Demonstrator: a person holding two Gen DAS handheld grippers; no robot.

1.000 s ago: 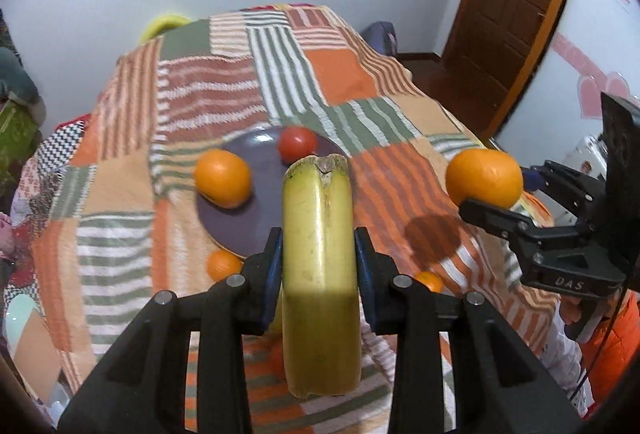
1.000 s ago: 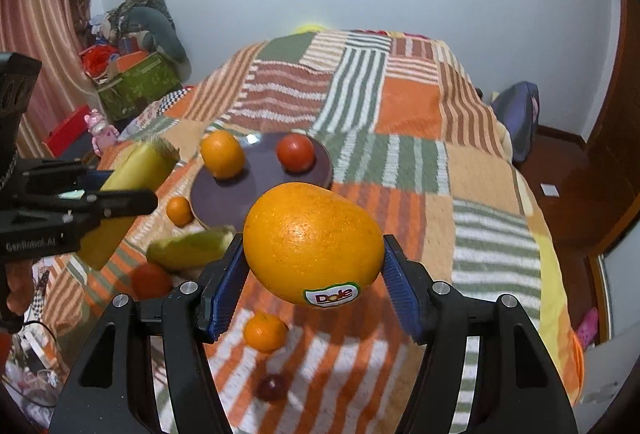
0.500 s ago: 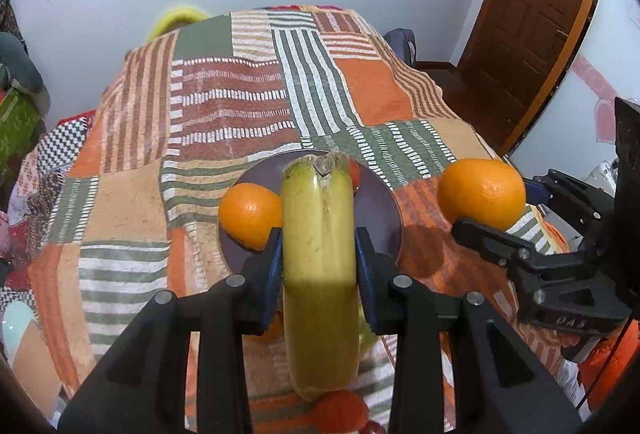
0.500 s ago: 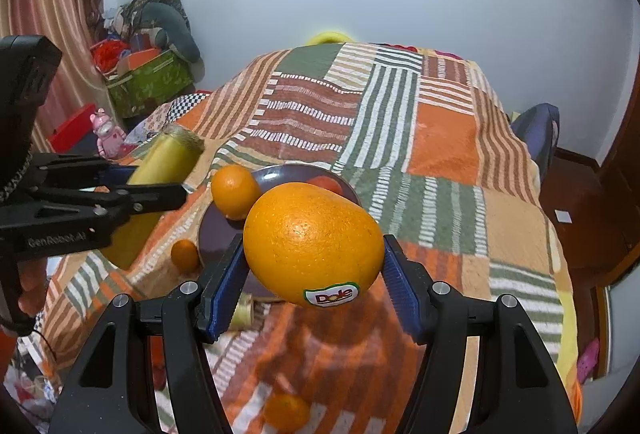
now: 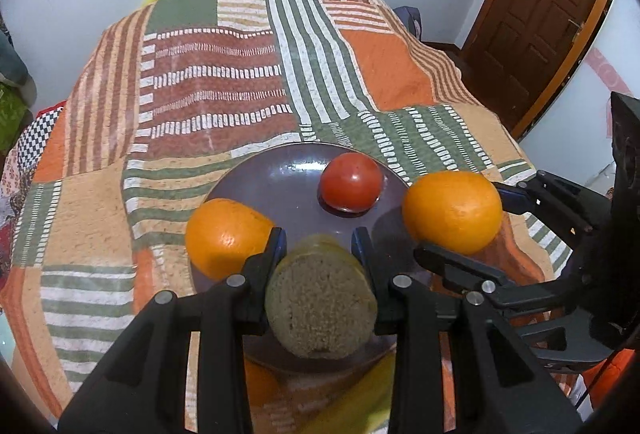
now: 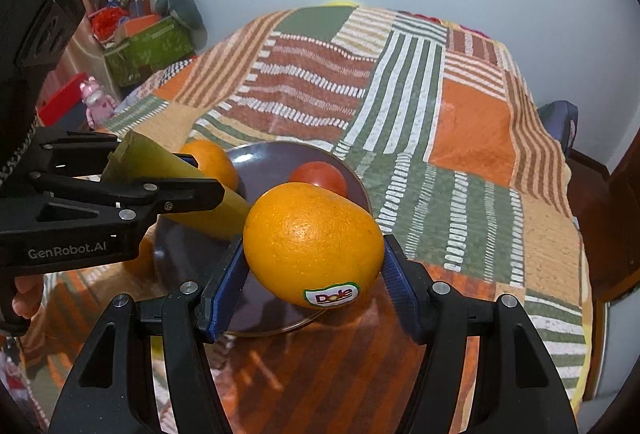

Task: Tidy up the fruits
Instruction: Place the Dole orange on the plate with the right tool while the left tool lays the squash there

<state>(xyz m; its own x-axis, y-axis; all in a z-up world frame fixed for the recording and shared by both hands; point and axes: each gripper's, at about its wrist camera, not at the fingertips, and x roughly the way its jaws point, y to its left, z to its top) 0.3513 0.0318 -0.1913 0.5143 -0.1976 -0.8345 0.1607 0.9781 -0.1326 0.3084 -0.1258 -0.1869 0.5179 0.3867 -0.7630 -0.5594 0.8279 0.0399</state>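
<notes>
My left gripper (image 5: 319, 242) is shut on a yellow-green banana (image 5: 320, 308), tilted steeply down so its cut end faces the camera, over the near part of a dark purple plate (image 5: 280, 173). The plate holds an orange (image 5: 224, 236) at its left and a red tomato (image 5: 351, 181). My right gripper (image 6: 312, 262) is shut on a large orange with a Dole sticker (image 6: 312, 244), held just above the plate's (image 6: 260, 157) right edge. The left gripper shows in the right wrist view (image 6: 192, 195) with the banana (image 6: 188, 189).
The plate lies on a patchwork striped bedspread (image 5: 224, 93). More fruit lies blurred under the left gripper: a yellow piece (image 5: 360, 394) and a small orange one (image 5: 260, 388). A brown door (image 5: 552, 5) stands right; boxes and toys (image 6: 148, 33) sit left.
Both grippers have moved forward and down toward the plate. The banana has tipped from pointing forward to steeply downward. The held orange has come in over the plate's right edge.
</notes>
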